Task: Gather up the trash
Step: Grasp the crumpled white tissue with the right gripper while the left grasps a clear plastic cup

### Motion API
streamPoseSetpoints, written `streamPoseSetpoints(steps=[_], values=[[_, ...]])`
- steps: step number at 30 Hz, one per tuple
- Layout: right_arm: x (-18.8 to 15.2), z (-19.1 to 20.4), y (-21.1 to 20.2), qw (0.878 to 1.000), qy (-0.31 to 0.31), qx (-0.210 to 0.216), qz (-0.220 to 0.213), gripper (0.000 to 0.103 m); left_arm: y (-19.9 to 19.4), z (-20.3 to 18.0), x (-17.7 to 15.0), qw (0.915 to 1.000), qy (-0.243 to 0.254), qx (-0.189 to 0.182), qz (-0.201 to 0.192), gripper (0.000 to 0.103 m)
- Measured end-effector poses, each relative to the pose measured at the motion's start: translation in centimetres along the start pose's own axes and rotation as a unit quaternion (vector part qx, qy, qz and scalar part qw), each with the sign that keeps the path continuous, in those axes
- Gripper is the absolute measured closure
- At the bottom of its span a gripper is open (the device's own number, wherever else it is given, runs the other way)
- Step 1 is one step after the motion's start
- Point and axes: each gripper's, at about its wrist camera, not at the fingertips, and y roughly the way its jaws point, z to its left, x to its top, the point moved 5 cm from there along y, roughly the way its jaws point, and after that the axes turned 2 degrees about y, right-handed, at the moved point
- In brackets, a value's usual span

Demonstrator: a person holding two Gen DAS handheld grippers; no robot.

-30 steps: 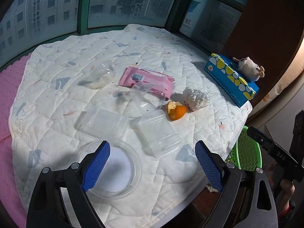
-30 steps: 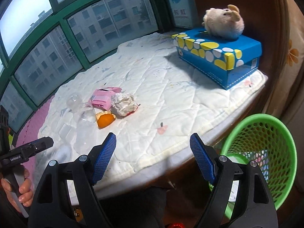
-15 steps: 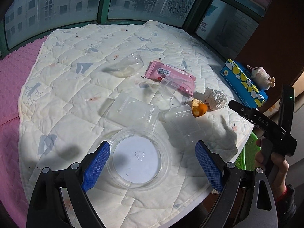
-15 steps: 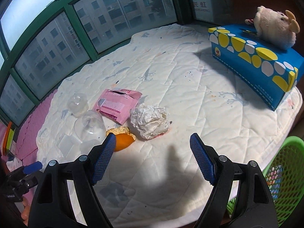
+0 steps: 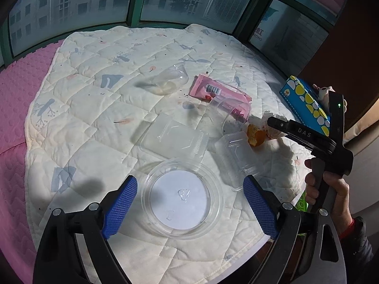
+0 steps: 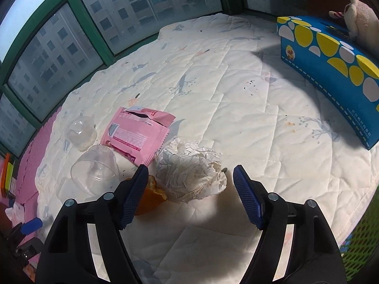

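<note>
Trash lies on a white quilt [image 5: 99, 127]. My left gripper [image 5: 189, 203] is open, low over a round clear plastic dish [image 5: 182, 196] that sits between its fingers, untouched. Beyond it lie two clear square boxes [image 5: 173, 139] [image 5: 239, 156], two clear cups [image 5: 234, 116] [image 5: 168, 80], a pink wrapper [image 5: 220, 92] and an orange peel [image 5: 255, 136]. My right gripper [image 6: 190, 177] straddles a crumpled white paper ball [image 6: 191, 172]. Its jaws are closing, with small gaps still showing at both pads. The orange peel [image 6: 151, 196] is partly hidden behind its left finger.
A blue tissue box [image 6: 331, 66] with a plush toy [image 6: 357, 19] on it stands at the quilt's right end. A green mesh basket [image 6: 362, 243] sits below the quilt's near right edge. Windows line the far side. A pink mat [image 5: 14, 108] borders the left.
My right gripper has moved from the basket side in over the quilt to the paper ball, and its jaws have narrowed. My left gripper has shifted slightly forward over the round dish.
</note>
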Motion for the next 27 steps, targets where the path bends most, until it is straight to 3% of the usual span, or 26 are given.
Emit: streamPoseSetpoints(steps=[3, 9, 18, 27], values=[[-0.1, 0.1, 0.6, 1.0, -0.001, 0.0, 0.008, 0.043, 0.1, -0.3, 0.3, 1.0, 0.002, -0.001, -0.002, 0.015], [-0.3, -0.2, -0.3, 1.0, 0.0, 0.002, -0.005, 0.048, 0.7, -1.2, 1.5, 0.9999, 0.008, -0.004, -0.005, 0.016], [-0.6, -0.3, -4.3, 0.999, -0.009, 0.006, -0.047, 0.049, 2.8, -3.7, 4.8, 0.9993, 0.036, -0.002, -0.011, 0.025], [-1.8, -2.0, -9.3, 0.996, 0.023, 0.022, -0.082, 0.049, 6.9, -4.7, 7.4, 0.9988, 0.046, 0.011, 0.009, 0.041]])
